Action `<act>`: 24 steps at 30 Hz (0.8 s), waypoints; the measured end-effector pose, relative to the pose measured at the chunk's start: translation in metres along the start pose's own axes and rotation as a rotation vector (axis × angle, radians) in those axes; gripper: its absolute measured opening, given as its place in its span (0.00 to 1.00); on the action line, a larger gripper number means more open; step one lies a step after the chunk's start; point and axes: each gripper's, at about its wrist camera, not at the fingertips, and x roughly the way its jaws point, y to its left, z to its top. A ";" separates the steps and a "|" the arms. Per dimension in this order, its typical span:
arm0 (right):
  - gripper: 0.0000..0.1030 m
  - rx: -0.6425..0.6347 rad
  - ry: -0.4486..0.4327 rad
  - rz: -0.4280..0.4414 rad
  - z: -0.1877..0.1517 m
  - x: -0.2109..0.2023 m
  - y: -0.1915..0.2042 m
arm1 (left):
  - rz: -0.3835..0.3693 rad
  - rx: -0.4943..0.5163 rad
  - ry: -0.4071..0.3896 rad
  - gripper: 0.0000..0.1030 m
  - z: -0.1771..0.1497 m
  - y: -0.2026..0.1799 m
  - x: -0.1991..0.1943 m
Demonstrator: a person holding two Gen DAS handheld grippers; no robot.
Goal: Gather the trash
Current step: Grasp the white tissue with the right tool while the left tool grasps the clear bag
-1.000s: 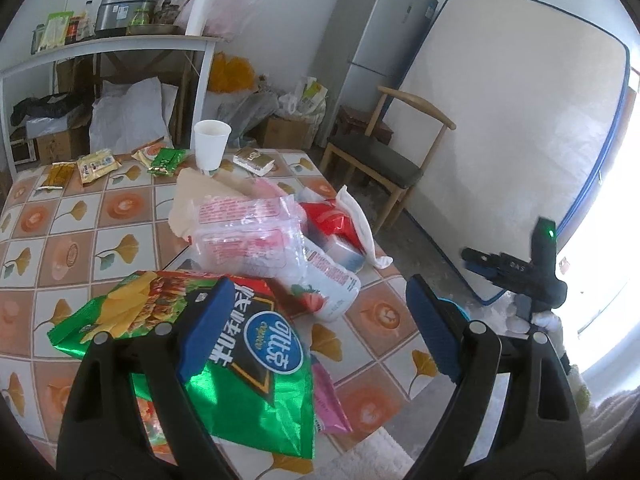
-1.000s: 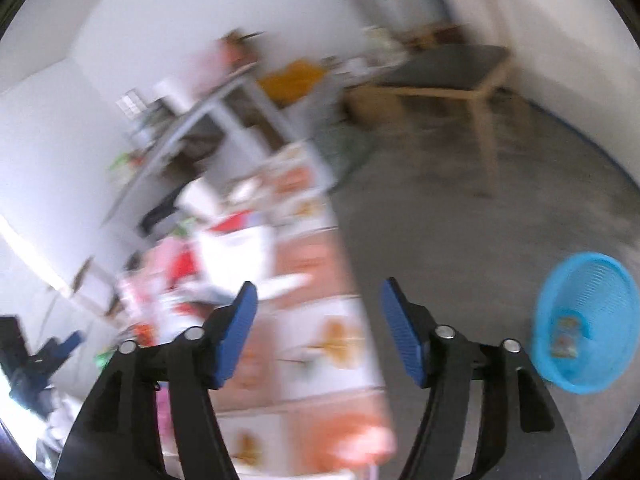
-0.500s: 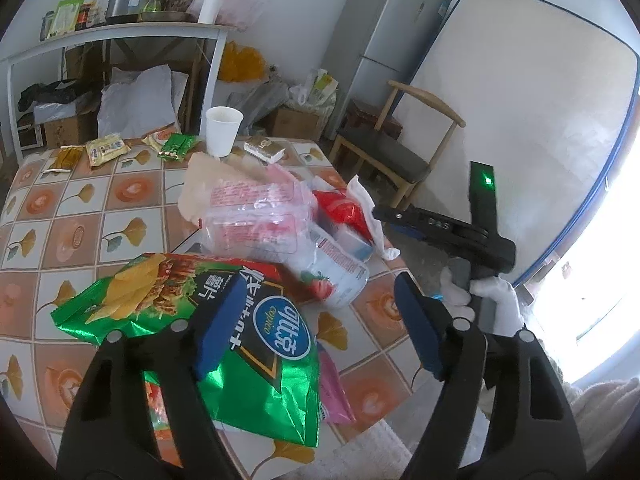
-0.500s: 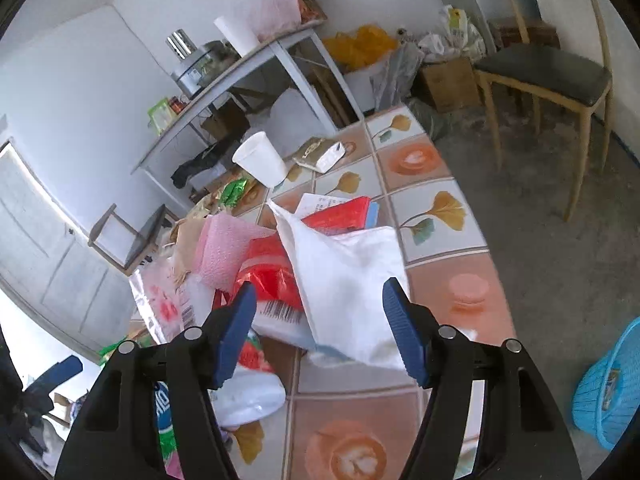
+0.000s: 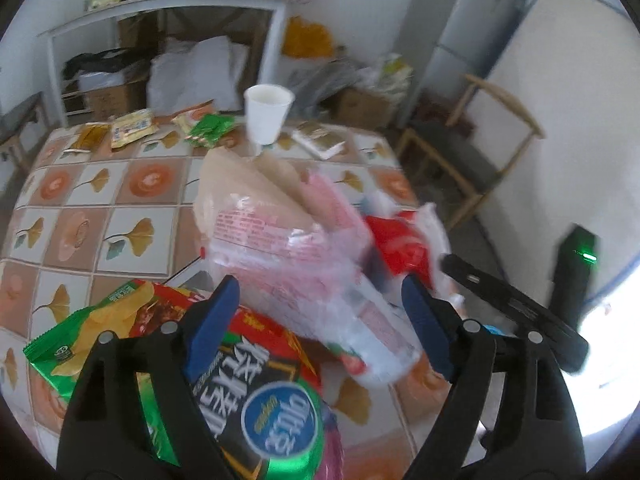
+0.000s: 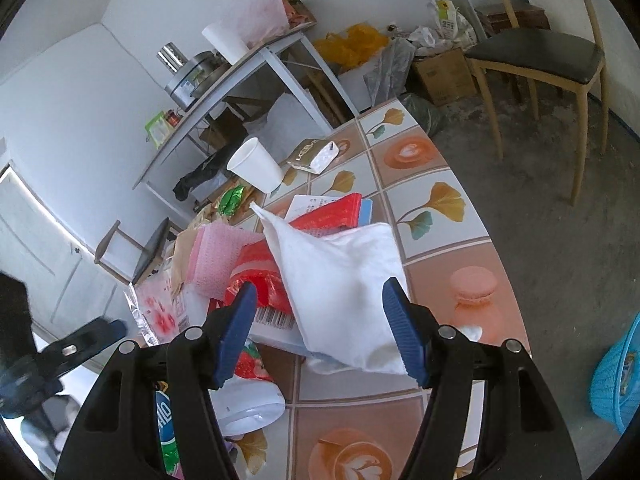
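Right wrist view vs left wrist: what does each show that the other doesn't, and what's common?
Only the right wrist view: the blue basket on the floor and the white cloth-like bag framed by the open right gripper.
Only the left wrist view: the fridge, the upright mattress, and the green chip bag under the left gripper, whose jaws are opening.
Both: the white paper cup, the wooden chair and the trash pile.

Glossy foil chip bag (image 5: 224,380), crinkly clear plastic wrapper (image 5: 304,264), soft white cloth (image 6: 340,280), glossy tabletop (image 6: 440,208).
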 end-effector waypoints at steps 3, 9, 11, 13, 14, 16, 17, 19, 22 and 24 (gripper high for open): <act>0.62 0.008 0.000 0.005 -0.001 0.000 -0.003 | 0.060 -0.004 0.008 0.77 0.001 -0.002 0.014; 0.62 0.012 0.003 0.018 -0.002 0.003 -0.003 | 0.066 -0.073 0.036 0.65 -0.002 0.013 0.024; 0.62 0.012 0.003 0.021 -0.002 0.003 -0.002 | 0.060 -0.083 0.035 0.58 -0.005 0.015 0.024; 0.62 0.013 -0.001 0.024 -0.003 0.003 -0.002 | 0.052 -0.084 0.034 0.50 -0.007 0.017 0.022; 0.62 0.013 -0.001 0.024 -0.003 0.003 -0.002 | 0.045 -0.086 0.034 0.46 -0.008 0.018 0.021; 0.62 0.013 -0.003 0.028 -0.002 0.003 -0.001 | 0.032 -0.089 0.033 0.38 -0.010 0.019 0.018; 0.62 0.010 -0.006 0.027 -0.002 0.002 0.000 | 0.025 -0.091 0.031 0.36 -0.011 0.020 0.016; 0.62 0.002 -0.009 0.028 -0.002 0.002 0.002 | 0.018 -0.094 0.024 0.30 -0.013 0.022 0.012; 0.62 -0.012 -0.013 0.020 0.000 0.002 0.006 | 0.012 -0.100 0.007 0.25 -0.016 0.024 0.004; 0.62 -0.018 -0.015 0.016 0.003 0.003 0.009 | 0.009 -0.108 -0.004 0.21 -0.019 0.026 -0.002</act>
